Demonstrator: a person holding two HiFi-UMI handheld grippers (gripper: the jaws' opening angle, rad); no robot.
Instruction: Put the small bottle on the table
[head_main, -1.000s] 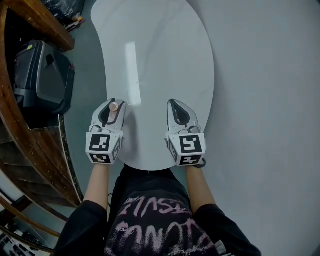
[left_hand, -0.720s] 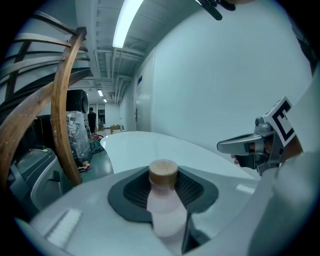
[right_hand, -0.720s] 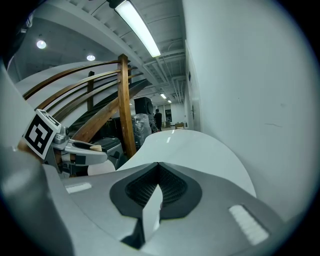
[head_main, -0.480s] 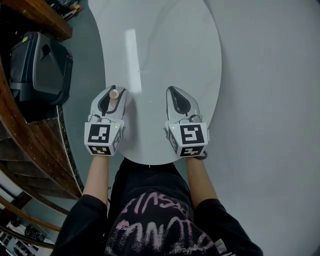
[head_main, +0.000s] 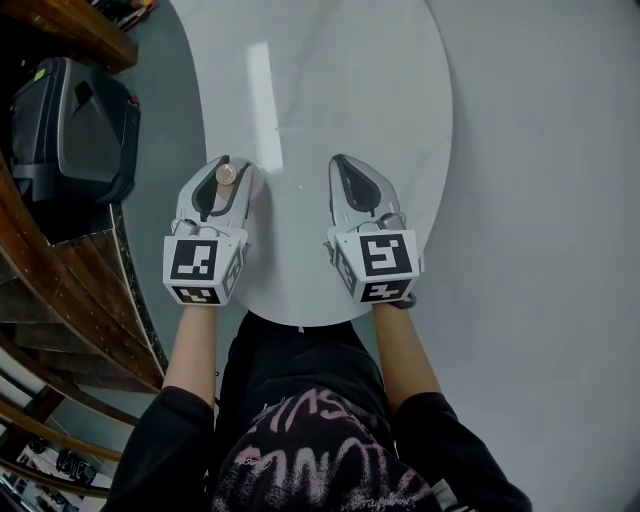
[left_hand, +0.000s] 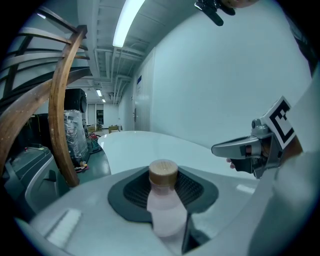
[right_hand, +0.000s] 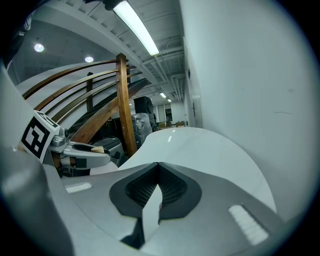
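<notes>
The left hand-held gripper (head_main: 223, 162) is clamped on the small bottle (left_hand: 162, 202), which stands upright with its long axis vertical and its cap on top. It has a pale pink body and a tan round cap, and sits over the white surface's (head_main: 340, 90) left edge. The right hand-held gripper (head_main: 338, 160) has its jaws together, holding nothing.

One bottle (left_hand: 164, 207), two tongs (head_main: 226, 166) (head_main: 341, 168), one table (head_main: 350, 90)
</notes>
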